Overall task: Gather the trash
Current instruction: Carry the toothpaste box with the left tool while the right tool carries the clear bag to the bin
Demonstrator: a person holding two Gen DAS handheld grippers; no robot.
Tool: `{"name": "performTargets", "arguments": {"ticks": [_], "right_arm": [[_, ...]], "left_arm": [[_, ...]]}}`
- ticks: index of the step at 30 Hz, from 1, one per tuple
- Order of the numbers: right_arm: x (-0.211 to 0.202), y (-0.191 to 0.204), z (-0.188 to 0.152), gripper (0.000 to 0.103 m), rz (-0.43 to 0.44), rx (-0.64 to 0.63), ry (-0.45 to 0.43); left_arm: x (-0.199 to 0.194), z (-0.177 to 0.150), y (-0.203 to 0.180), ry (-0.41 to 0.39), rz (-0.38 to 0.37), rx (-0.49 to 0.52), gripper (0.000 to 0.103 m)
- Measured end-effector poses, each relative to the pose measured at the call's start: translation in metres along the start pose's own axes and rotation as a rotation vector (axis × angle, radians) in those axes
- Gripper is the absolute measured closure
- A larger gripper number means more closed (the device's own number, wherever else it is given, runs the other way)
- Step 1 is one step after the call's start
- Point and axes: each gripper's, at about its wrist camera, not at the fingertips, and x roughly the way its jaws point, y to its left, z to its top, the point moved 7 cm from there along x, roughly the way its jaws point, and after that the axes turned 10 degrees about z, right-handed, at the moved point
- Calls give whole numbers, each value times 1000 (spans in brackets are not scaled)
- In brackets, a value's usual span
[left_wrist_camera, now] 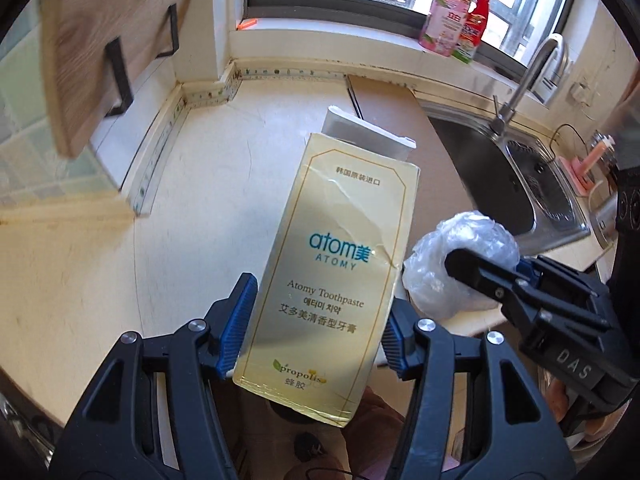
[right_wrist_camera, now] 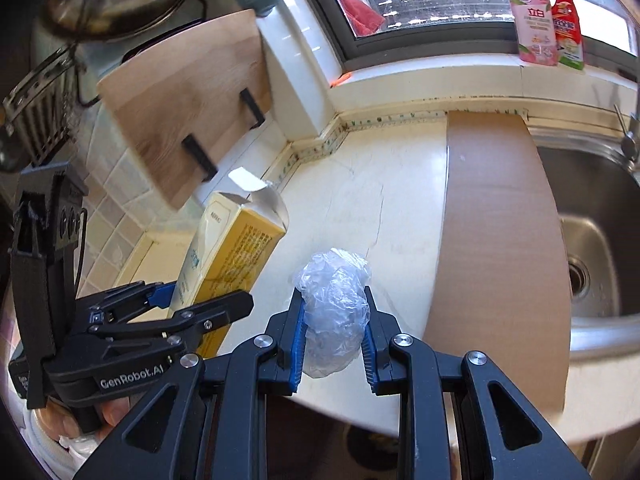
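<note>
The flat yellow cardboard toothpaste box (left_wrist_camera: 336, 264) is clamped between the left gripper (left_wrist_camera: 316, 320) fingers, long axis pointing ahead. The crumpled clear plastic wad (right_wrist_camera: 334, 312) is pinched between the right gripper (right_wrist_camera: 334, 328) fingers, above the cream table (right_wrist_camera: 392, 200).

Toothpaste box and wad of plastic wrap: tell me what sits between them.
Nothing. In the right wrist view only bare countertop shows behind the gap between the toothpaste box and the wad of plastic wrap, each held in its own tongs.
</note>
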Motion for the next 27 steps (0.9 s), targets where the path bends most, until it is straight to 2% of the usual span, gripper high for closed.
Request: {"name": "performTargets", "arguments": {"ticks": [7, 14, 20, 27], "right_arm": [[-36, 42, -110, 80, -28, 31, 31], [-48, 57, -187, 80, -70, 26, 91], [-38, 47, -236, 80, -88, 43, 145], [-10, 12, -291, 80, -70, 96, 237]], "left_arm": [[-23, -96, 6, 46, -16, 1, 49], [-15, -171, 7, 112, -29, 5, 49], [10, -211, 4, 178, -23, -20, 49], [57, -266, -10, 283, -18, -44, 49]]}}
